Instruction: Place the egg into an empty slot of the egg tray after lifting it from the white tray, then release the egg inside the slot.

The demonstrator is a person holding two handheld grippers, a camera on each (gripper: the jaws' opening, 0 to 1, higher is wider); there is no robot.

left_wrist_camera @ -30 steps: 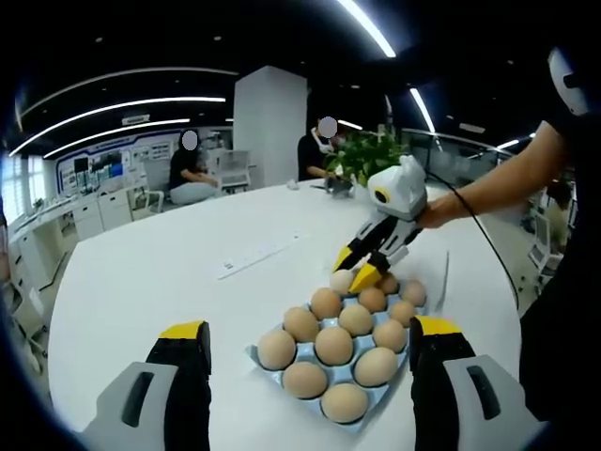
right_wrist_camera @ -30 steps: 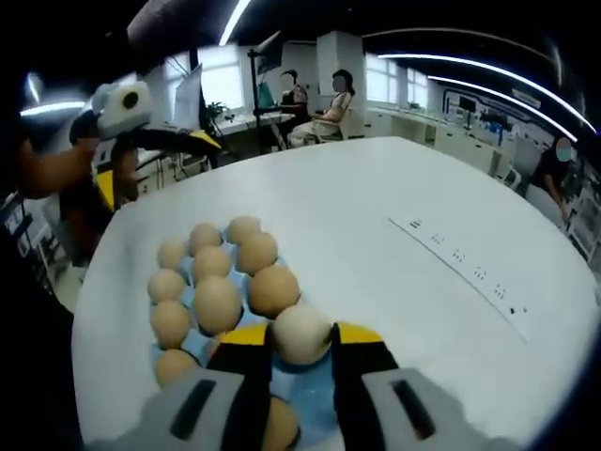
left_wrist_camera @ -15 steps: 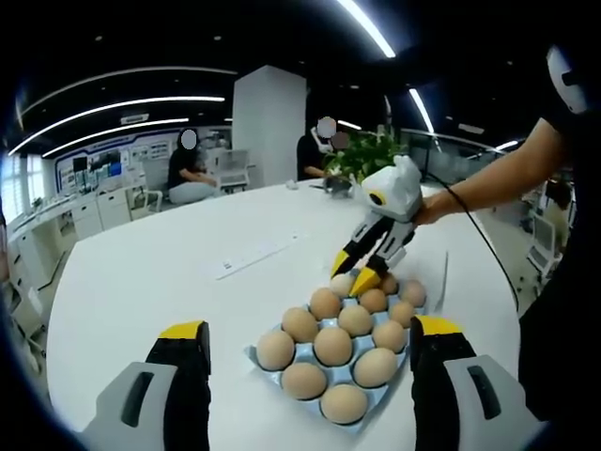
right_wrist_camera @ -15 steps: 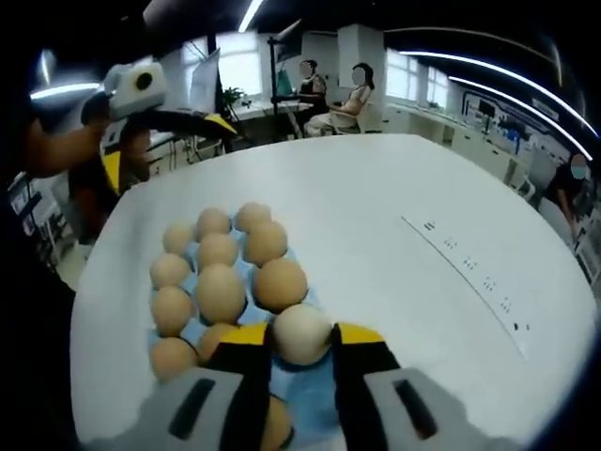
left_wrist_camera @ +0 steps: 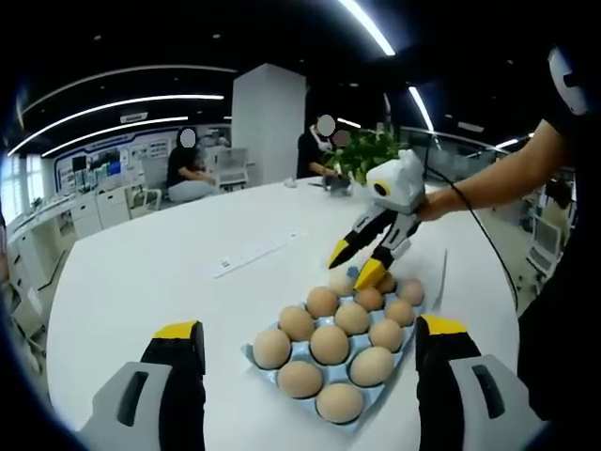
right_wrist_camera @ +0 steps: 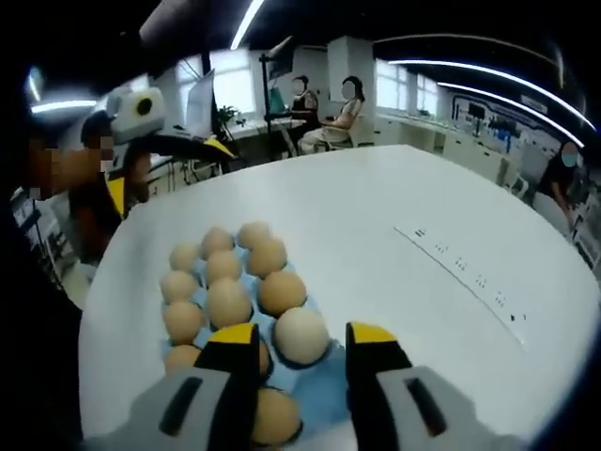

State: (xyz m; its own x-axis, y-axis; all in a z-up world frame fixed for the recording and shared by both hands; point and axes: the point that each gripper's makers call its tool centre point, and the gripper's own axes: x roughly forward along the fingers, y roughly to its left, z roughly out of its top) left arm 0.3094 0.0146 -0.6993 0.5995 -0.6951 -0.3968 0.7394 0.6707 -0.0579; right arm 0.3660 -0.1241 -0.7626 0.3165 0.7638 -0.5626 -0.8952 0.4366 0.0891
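- Right tool: jaws spread wide, holding nothing. A gap shows on each side of the pale egg betw. the yellow tips.
- Same right tool in left gripper view: held from the right by a person's arm, above the tray's far corner, tips angled down, jaws apart.
- Pale egg sits in a slot at the near corner of the blue tray in right gripper view; in left gripper view it's at the far corner, just below the right tool's tips.
- Tray holds brown eggs in rows, approx. a dozen; rests on the white round surface.
- Left tool: jaws wide, nothing betw. them, low over the surface on the near side of the tray, one jaw on each side of it.
- Left tool seen in right gripper view: far off beyond the tray, at upper left.
- Bkgd: potted plant, white strip w/ dark marks on the surface, seated people at desks, ceiling light strips.
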